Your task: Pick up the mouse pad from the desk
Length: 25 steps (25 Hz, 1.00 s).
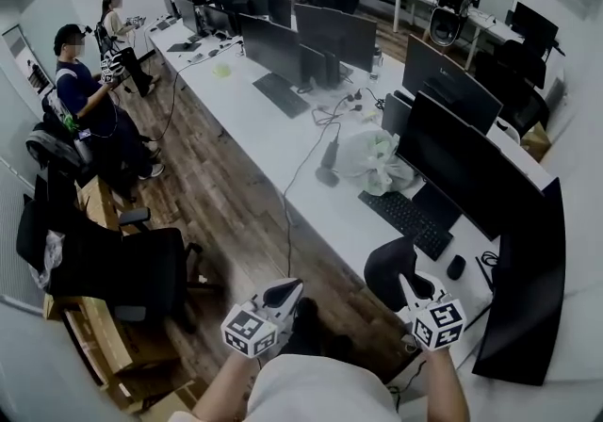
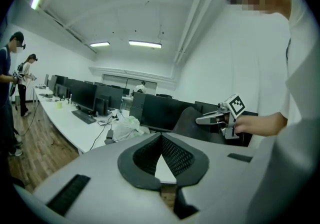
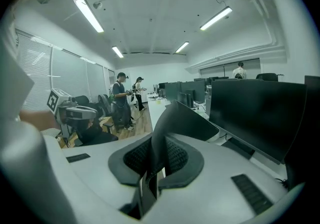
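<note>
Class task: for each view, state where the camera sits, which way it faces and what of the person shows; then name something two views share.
Head view: on the person's head, looking steeply down at the desk; both forearms, left gripper and right gripper show.
Left gripper view: on the left gripper, facing along the desk; the person's torso and right hand show.
Right gripper view: on the right gripper, facing down the office; the left hand shows.
Shared: the mouse pad.

1. A dark mouse pad (image 1: 384, 265) is seen gripped at the tip of the right gripper (image 1: 408, 284), at the near edge of the desk (image 1: 283, 142).
2. The left gripper (image 1: 283, 294) is seen apart from the pad, over the wooden floor (image 1: 226, 213).
3. A keyboard (image 1: 408, 220) and a mouse (image 1: 456, 267) are noted on the desk, just beyond the pad.
</note>
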Each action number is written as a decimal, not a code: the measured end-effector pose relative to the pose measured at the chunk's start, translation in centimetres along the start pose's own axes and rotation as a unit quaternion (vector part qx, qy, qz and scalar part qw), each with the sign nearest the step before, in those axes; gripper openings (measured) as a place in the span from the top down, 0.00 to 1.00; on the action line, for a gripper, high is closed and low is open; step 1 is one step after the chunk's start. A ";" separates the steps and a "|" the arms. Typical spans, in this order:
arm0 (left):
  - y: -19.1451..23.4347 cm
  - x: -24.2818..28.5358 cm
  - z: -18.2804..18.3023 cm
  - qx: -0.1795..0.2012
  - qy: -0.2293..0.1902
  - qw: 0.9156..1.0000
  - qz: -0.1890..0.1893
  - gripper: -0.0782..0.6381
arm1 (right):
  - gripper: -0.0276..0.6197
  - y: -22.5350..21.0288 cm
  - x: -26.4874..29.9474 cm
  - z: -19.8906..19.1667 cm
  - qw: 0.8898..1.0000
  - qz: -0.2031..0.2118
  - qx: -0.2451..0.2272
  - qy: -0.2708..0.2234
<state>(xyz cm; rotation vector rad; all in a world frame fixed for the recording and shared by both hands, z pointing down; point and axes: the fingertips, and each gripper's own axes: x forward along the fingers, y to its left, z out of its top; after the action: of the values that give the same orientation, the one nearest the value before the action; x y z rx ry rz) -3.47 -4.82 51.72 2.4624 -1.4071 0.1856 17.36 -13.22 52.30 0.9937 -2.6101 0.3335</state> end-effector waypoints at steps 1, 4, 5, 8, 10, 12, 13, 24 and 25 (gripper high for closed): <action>0.0 -0.3 0.1 0.000 -0.001 1.000 0.003 0.87 | 0.89 0.2 -0.3 0.1 1.000 0.000 -0.001 -0.002; -0.3 -1.3 0.4 0.003 -0.004 1.000 0.006 0.87 | 0.90 0.9 -1.0 0.5 1.000 0.000 -0.006 -0.005; -0.4 -1.7 0.5 0.005 -0.006 1.000 0.006 0.87 | 0.89 1.1 -1.2 0.7 1.000 -0.001 -0.008 -0.006; -0.2 -3.1 0.3 0.012 0.002 1.000 0.012 0.87 | 0.89 2.2 -1.5 1.0 1.000 -0.006 -0.016 -0.008; 0.2 -4.3 0.0 0.012 0.008 1.000 0.014 0.87 | 0.89 3.3 -1.7 1.3 1.000 -0.010 -0.023 -0.008; 0.6 -5.5 0.0 0.014 0.005 1.000 0.010 0.87 | 0.89 4.4 -1.8 1.6 1.000 -0.014 -0.026 -0.009; 0.9 -6.0 0.1 0.014 0.001 1.000 0.008 0.87 | 0.89 5.0 -1.8 1.7 0.999 -0.016 -0.025 -0.011; 1.7 -10.4 2.9 0.024 -0.032 0.999 -0.034 0.87 | 0.90 12.4 -1.7 5.2 0.998 -0.017 -0.043 -0.045; 1.8 -10.7 3.1 0.023 -0.035 0.999 -0.035 0.87 | 0.90 13.0 -1.7 5.6 0.997 -0.019 -0.052 -0.047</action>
<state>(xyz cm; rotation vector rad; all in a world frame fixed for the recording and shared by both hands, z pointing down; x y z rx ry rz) -10.63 2.07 46.42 2.5738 -1.3568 0.1202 8.55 -4.51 45.23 1.0437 -2.6575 0.1428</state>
